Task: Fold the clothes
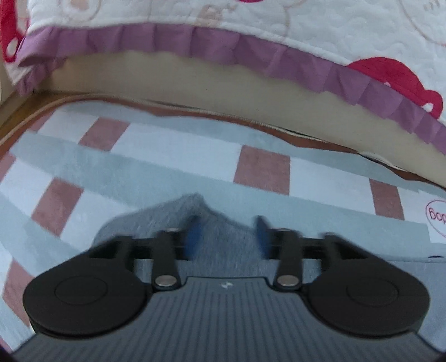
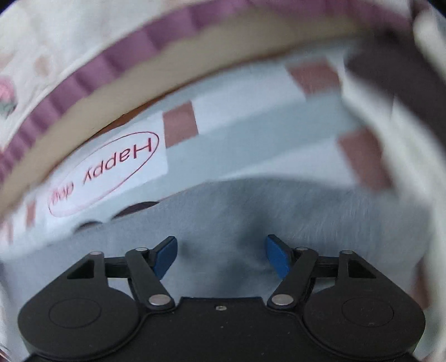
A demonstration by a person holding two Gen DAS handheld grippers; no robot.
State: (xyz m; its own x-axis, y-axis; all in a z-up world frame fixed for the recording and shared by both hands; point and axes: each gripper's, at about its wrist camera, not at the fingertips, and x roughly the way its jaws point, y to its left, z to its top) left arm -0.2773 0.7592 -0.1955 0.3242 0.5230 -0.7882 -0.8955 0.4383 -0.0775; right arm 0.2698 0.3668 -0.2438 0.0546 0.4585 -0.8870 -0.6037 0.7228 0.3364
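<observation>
A light grey garment (image 1: 178, 211) lies on a checked rug (image 1: 172, 150), and a fold of it rises in a peak. In the left wrist view, my left gripper (image 1: 228, 234) stands over that peak. Its blue pads (image 1: 193, 236) are apart with grey cloth between them; the picture is blurred, and the pads do not look pressed on the cloth. In the right wrist view, my right gripper (image 2: 221, 256) hangs open and wide over the same grey garment (image 2: 278, 206). Its blue pads (image 2: 167, 256) are clear of the fabric, with nothing gripped.
The rug (image 2: 251, 122) has grey-blue bands, white and dusty pink squares and a white "Happy day" label (image 2: 111, 170). Beyond it runs a beige bed side (image 1: 195, 80) under a white quilt (image 1: 278, 22) with a purple ruffle. A blurred dark brown and white shape (image 2: 404, 83) fills the upper right.
</observation>
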